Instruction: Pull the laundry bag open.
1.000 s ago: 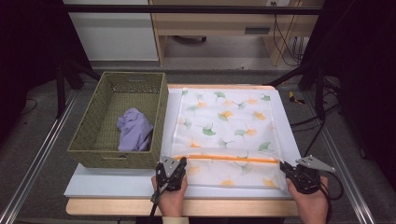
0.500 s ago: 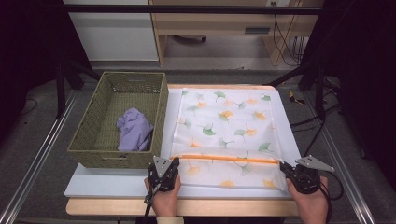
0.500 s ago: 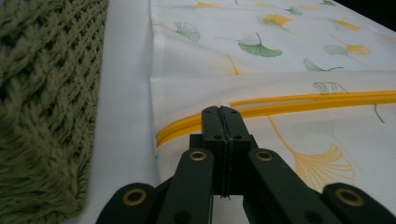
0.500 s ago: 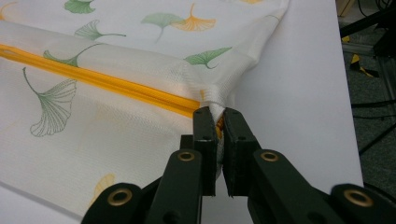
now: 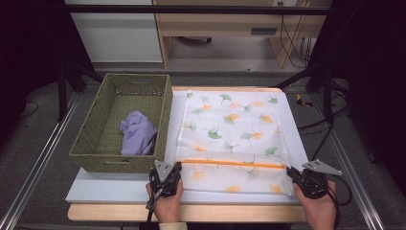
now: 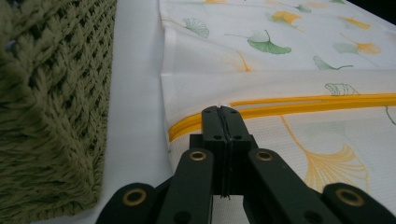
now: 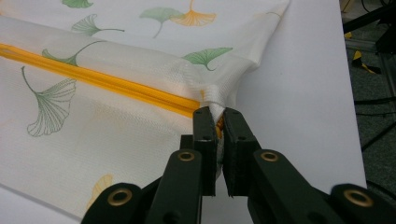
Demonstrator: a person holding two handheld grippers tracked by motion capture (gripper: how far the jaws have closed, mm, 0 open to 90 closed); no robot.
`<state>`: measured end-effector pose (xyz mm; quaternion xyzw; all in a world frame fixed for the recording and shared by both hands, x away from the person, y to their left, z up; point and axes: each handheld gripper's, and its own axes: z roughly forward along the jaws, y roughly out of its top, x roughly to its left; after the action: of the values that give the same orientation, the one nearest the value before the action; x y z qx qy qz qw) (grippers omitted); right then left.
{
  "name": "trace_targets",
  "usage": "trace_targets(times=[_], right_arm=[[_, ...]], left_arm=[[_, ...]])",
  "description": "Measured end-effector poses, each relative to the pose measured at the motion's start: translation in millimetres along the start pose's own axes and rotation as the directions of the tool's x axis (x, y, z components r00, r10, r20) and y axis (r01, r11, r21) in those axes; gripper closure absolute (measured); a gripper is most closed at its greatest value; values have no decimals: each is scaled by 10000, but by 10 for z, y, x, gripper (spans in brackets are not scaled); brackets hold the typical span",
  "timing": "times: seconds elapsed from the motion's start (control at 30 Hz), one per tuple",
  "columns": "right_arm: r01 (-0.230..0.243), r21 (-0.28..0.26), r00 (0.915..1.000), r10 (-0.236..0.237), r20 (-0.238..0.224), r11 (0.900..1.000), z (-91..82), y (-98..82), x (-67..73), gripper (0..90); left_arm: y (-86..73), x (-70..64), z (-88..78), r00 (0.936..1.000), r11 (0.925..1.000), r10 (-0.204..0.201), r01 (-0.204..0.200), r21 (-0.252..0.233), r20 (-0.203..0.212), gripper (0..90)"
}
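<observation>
A white cloth (image 5: 230, 124) printed with ginkgo leaves lies spread on the table, its near part folded over so an orange hem stripe (image 5: 230, 163) runs across. My left gripper (image 5: 176, 167) is shut at the stripe's left end (image 6: 187, 126); a sliver of white fabric shows between its fingertips. My right gripper (image 5: 290, 171) is shut on the stripe's right end, where the cloth (image 7: 219, 88) puckers up into its jaws. In their own views the left gripper (image 6: 223, 109) and right gripper (image 7: 215, 112) both lie low over the cloth.
A green woven basket (image 5: 95, 143) stands left of the cloth with a crumpled purple cloth (image 5: 138, 133) inside; its wall (image 6: 46, 116) is close beside my left gripper. White table surface (image 7: 299, 116) lies right of the cloth. Cables and dark stands border the table's right side.
My left gripper has shifted slightly to the left along the near edge. The right gripper and the cloth look unchanged.
</observation>
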<state>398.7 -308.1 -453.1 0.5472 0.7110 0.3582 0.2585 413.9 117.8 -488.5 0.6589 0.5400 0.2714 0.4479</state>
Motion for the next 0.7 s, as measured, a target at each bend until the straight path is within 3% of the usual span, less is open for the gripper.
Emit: trace_targets(times=[0.17,0.37,0.47,0.7], right_arm=[[26,94,10000,-27,42,10000,24,-3,-9,854],[81,362,9999,-85,111,9993,76,-12,-35,852],[-103,450,9999,102,28,9989,109,-19,-80,851],[-171,494,9998,176,-92,9986,127,-27,-110,845]], left_arm=[[-26,32,16,9999,9999,-119,119,43,9,899],[5,4,25,9994,9988,291,-298,400,192,899],[18,-7,23,9985,9970,507,-519,580,216,898],[-24,-38,59,9982,9964,551,-565,631,226,897]])
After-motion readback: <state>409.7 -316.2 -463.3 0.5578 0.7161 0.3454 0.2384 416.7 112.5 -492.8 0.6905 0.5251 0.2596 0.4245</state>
